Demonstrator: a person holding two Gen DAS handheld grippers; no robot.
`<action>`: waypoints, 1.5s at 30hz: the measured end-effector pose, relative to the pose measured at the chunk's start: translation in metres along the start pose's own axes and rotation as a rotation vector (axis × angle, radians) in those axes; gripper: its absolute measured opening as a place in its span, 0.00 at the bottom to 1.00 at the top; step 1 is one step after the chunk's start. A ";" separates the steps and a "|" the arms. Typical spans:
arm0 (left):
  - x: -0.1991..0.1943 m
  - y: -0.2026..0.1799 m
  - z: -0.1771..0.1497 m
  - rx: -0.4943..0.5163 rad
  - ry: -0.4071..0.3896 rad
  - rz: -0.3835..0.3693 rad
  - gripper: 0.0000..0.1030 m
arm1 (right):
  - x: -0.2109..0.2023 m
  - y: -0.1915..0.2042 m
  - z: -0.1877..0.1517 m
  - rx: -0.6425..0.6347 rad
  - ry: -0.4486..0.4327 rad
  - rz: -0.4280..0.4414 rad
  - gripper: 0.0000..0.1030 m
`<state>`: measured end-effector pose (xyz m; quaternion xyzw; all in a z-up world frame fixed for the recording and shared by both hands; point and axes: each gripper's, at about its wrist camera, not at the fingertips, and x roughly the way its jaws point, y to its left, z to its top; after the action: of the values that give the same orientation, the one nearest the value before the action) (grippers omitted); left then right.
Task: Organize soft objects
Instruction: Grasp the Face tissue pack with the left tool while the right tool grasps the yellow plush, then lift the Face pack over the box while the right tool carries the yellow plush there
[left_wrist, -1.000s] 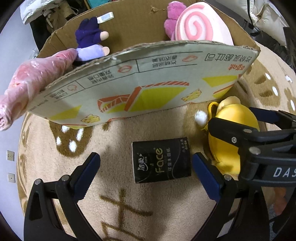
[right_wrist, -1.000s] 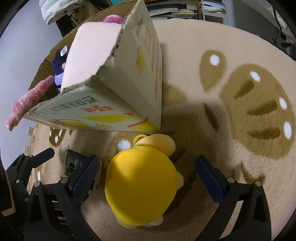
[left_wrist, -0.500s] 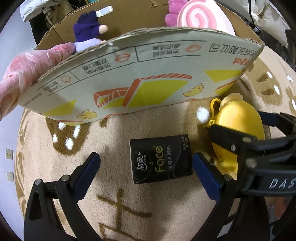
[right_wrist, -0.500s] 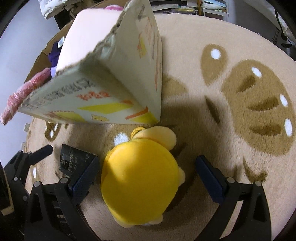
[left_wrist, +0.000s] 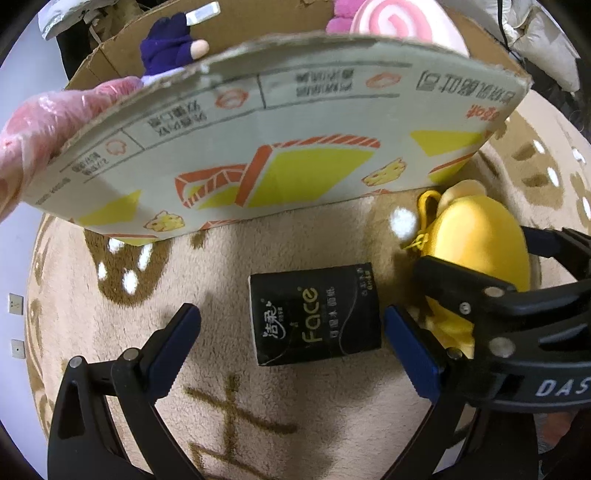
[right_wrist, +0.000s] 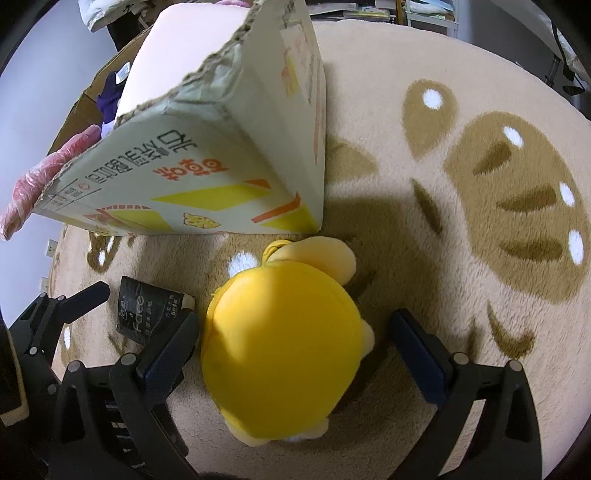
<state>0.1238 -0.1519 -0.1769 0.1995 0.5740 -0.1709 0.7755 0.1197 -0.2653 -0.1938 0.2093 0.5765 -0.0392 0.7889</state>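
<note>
Step in hand: reaching for two pickups beside the printed cardboard box (left_wrist: 280, 147) on the beige rug (right_wrist: 461, 258).
Left gripper (left_wrist: 291, 339): spread, straddling the black tissue pack (left_wrist: 316, 314), not touching.
Right gripper (right_wrist: 295, 343): spread around the round yellow plush toy (right_wrist: 284, 336), right of the pack.
Next move: lower, pinch, lift over the box's near wall.
</note>
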 end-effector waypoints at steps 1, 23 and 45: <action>0.003 0.000 -0.001 -0.001 0.003 0.004 0.95 | -0.001 -0.001 0.001 -0.001 0.002 -0.002 1.00; -0.001 0.002 -0.011 -0.045 -0.018 -0.009 0.63 | -0.013 0.009 -0.009 -0.045 -0.040 0.036 0.54; -0.151 0.037 -0.027 -0.201 -0.508 0.149 0.63 | -0.143 0.042 -0.020 -0.182 -0.449 0.117 0.49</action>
<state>0.0773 -0.1007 -0.0346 0.1140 0.3591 -0.1005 0.9208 0.0669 -0.2452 -0.0544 0.1563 0.3750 0.0132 0.9137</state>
